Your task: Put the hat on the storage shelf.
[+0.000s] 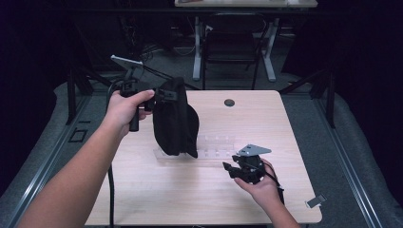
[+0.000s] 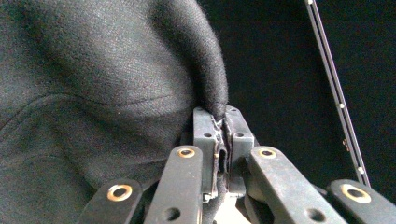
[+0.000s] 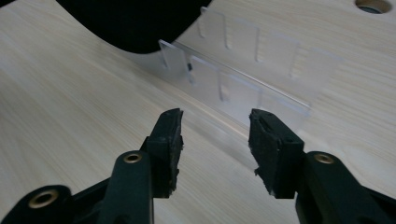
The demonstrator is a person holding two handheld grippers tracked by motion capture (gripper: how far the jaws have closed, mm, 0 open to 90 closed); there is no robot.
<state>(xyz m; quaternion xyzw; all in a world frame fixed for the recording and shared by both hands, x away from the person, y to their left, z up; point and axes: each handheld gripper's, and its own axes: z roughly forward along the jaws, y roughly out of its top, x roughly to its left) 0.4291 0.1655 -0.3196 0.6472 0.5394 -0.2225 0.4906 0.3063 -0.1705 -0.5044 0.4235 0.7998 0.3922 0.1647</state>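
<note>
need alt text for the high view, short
A person's left gripper holds a black cloth up over a wooden table. The right gripper, open with nothing in it, hovers beside a clear plastic rack on the table.

Lab or recording studio, dimly lit. Pale wood tabletop [image 1: 142, 190] with a cable hole [image 1: 229, 102], standing on grey carpet between floor rails [image 1: 43, 161]. Black curtains close off both sides. Behind: a black chair [image 1: 231, 47] at a second desk [image 1: 244, 4] with white legs, cables trailing on the floor.
</note>
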